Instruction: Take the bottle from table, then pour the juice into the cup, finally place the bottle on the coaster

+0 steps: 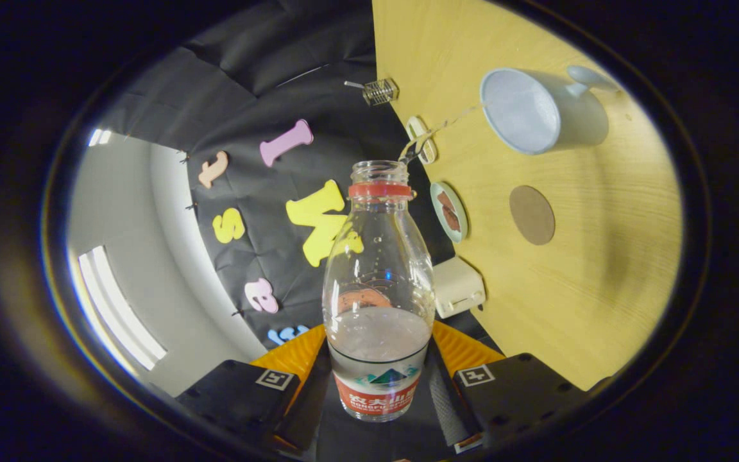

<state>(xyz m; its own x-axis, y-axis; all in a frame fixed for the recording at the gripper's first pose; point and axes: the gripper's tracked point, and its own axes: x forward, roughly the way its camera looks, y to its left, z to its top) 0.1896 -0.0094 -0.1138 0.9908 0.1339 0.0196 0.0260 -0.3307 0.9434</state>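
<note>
In the gripper view, the gripper point(379, 385) holds the bottle point(379, 289). Its two fingers press on the bottle's low part, one on each side, right by the label. The bottle stands between the fingers and its neck points away from them. The cap is off, so the top is open. There is a red ring round the neck. Some pale juice sits in the low part of the bottle, and the upper part is see-through.

The whole view is turned, so the table point(600, 308) looks like a wall off to the right side. The bottle is up in the air and does not touch the table. The cup point(536, 112) is on the table, beyond the bottle's open top and off to the right. It has a handle, and I can see right inside it. It looks empty. The round brown coaster point(532, 215) lies flat on the table, near the cup. A small round dish point(450, 212) and a white box point(458, 287) sit at the table's edge, close behind the bottle.

I think the first step is done, because the bottle is lifted. The pouring step looks like it is starting. Next, the open top should go over the cup's mouth and tip slowly, so no juice spills.
</note>
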